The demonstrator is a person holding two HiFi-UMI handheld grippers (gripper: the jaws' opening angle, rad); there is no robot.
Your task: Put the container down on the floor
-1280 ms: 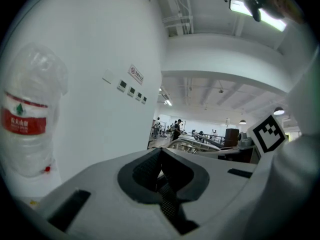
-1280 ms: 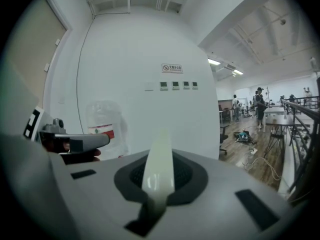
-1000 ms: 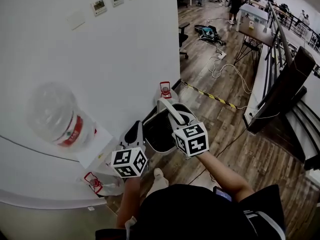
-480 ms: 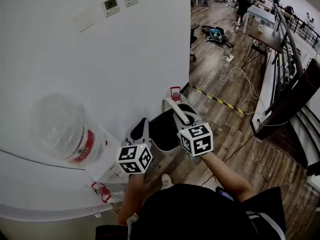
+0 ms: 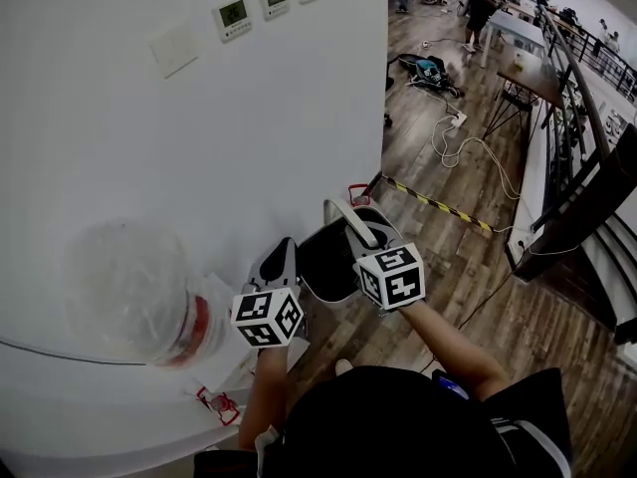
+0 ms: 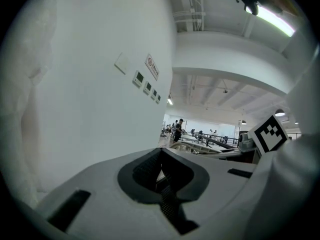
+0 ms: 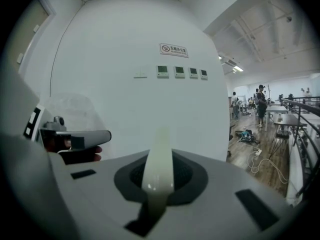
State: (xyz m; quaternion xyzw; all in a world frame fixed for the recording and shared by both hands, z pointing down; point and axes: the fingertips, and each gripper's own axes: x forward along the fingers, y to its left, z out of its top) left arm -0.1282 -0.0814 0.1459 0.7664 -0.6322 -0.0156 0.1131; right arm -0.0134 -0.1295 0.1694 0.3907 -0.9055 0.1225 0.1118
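In the head view the container (image 5: pixel 326 259), a bin with a dark inside and a pale rim, hangs above the wooden floor between both grippers, close to the white wall. My right gripper (image 5: pixel 364 241) is shut on the pale rim strip (image 7: pixel 158 166) at its right side, and that strip runs up between the pads in the right gripper view. My left gripper (image 5: pixel 283 257) is at the bin's left edge. Its dark pads (image 6: pixel 150 166) are closed together with only a thin sliver of the edge showing between them. The bin's underside is hidden.
A clear water jug (image 5: pixel 134 292) with a red band sits at the left by the curved white wall (image 5: pixel 249 118). Red-handled items (image 5: pixel 221 404) lie on the floor. Yellow-black tape (image 5: pixel 438 204), cables (image 5: pixel 468 147), a railing and stairs (image 5: pixel 587 217) lie to the right.
Both grippers and the bin have travelled along the wall together. The jug has slid lower in the head view and the wall panels have come closer. Neither grip has changed.
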